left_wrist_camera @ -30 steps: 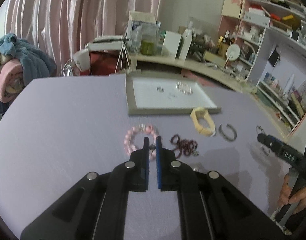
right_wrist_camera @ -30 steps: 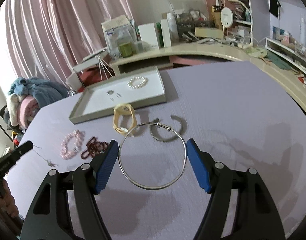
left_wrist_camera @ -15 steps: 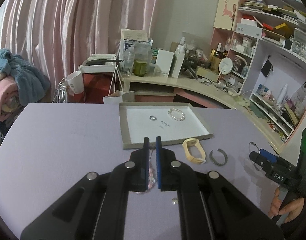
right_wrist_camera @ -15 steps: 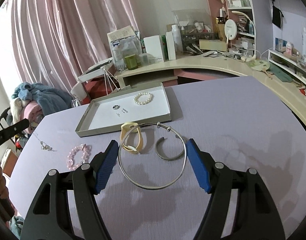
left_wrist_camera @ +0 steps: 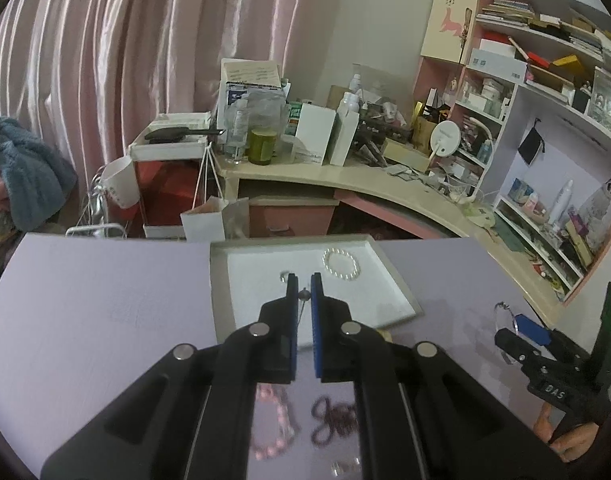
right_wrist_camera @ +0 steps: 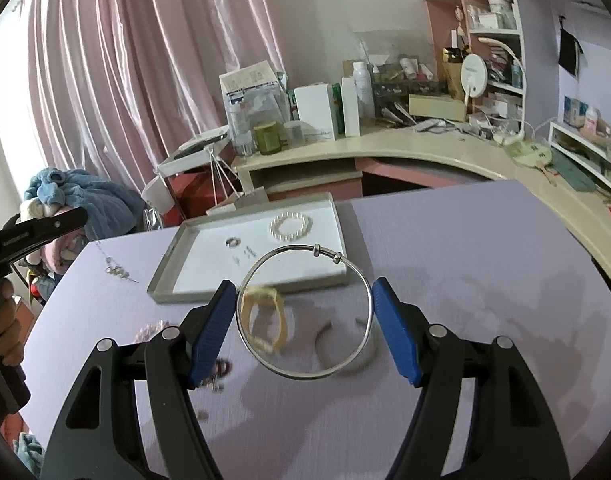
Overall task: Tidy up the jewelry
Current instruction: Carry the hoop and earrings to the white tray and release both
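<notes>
Both claws have come up off the surface and forward toward the tray (left_wrist_camera: 225,304) since a second ago; in the left wrist view the tray sat far ahead then and now lies right under my left tips, and the pink bead bracelet (left_wrist_camera: 271,424) and dark bead bracelet (left_wrist_camera: 337,420) have dropped back beneath the claw body.

Left claw (left_wrist_camera: 304,286): jaws pinched together on a thin chain necklace (right_wrist_camera: 117,270). From the right wrist view it dangles below the tips over the purple surface (right_wrist_camera: 465,240), just short of the tray's left edge.

Right claw (right_wrist_camera: 304,312): jaws wide, clamped across a silver hoop bangle (right_wrist_camera: 305,312), pads pressing on its two sides. It is held off the surface, just short of the tray's near rim.

Already in the tray: pearl bracelet (right_wrist_camera: 291,226), small ring (right_wrist_camera: 232,242), a few tiny pieces. Not yet moved: yellow bangle (right_wrist_camera: 265,320) and an open cuff, blurred, on the surface under the hoop.

How I'd do it:
- Carry the chain over a bare patch of the white liner, clear of the ring and pearls.
- Lower until the pendant end touches, then drag slightly while releasing so it lies straight rather than in a heap.
- Keep the hoop level and clear the rim before descending; releasing it tilted will likely make it roll or spring.
- One claw at a time over the tray, to avoid a collision.
</notes>
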`<state>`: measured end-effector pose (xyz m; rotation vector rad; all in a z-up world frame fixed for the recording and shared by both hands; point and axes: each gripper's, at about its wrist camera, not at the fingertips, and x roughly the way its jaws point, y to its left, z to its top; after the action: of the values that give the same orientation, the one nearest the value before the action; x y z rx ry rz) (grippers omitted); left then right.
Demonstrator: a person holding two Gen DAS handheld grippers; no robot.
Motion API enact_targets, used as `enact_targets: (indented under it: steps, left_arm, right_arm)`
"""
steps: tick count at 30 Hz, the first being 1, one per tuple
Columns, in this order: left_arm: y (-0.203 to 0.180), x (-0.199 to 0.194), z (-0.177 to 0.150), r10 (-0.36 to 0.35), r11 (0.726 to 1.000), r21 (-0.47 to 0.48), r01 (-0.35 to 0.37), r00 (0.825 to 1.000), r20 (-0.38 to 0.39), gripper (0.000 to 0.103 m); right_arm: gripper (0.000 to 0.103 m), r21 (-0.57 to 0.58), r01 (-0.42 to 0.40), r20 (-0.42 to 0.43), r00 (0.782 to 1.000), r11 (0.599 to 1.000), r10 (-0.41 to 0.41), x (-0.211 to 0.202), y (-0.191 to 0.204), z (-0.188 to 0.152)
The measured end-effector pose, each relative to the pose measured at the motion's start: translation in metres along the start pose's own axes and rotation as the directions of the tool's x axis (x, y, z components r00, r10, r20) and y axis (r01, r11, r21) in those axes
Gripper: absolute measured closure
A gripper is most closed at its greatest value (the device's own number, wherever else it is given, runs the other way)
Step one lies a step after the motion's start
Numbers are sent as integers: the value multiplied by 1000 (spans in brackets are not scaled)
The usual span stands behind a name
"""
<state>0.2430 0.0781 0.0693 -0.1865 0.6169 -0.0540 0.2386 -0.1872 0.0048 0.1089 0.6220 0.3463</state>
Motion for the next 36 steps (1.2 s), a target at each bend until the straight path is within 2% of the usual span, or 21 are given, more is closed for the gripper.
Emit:
enact_targets:
  steps: [5,12,19,24,25,26,28,33,36]
  left_arm:
    - [5,42,28,7,1000,4,-7,1000,-16,97]
    - [17,103,51,22,1000,9,-21,998,-52,97]
    - [32,152,57,23,1000,-1,-23,995,-93,97]
    - [39,173,47,25,1000,-3,-26,992,-122,95]
    - [40,174,45,29,1000,-2,-30,992,-123,88]
    - [42,175,41,32,999,-5,-33,992,-125,75]
    - [47,171,37,47,999,-15,-49,992,-114,64]
    - [63,153,30,71,995,-69,-77,993,-94,64]
    - [72,137,27,96,991,-85,-101,993,-68,57]
  right_arm:
    - [32,-18,-17,11,1000,1000,17,33,3,29]
    - [32,-41,-41,8,999,998,42,79,7,57]
    - [32,-39,-52,-2,999,998,52,115,6,71]
    - [32,-33,-50,-17,999,998,50,131,5,71]
    - [32,-31,-49,-22,999,998,48,133,4,71]
    - [32,-28,-47,-29,998,998,46,136,4,70]
    - [32,-23,-46,-42,998,999,45,140,4,67]
    - [32,-29,-48,-70,996,998,46,147,7,63]
    - [32,-43,-56,-87,995,998,52,151,14,60]
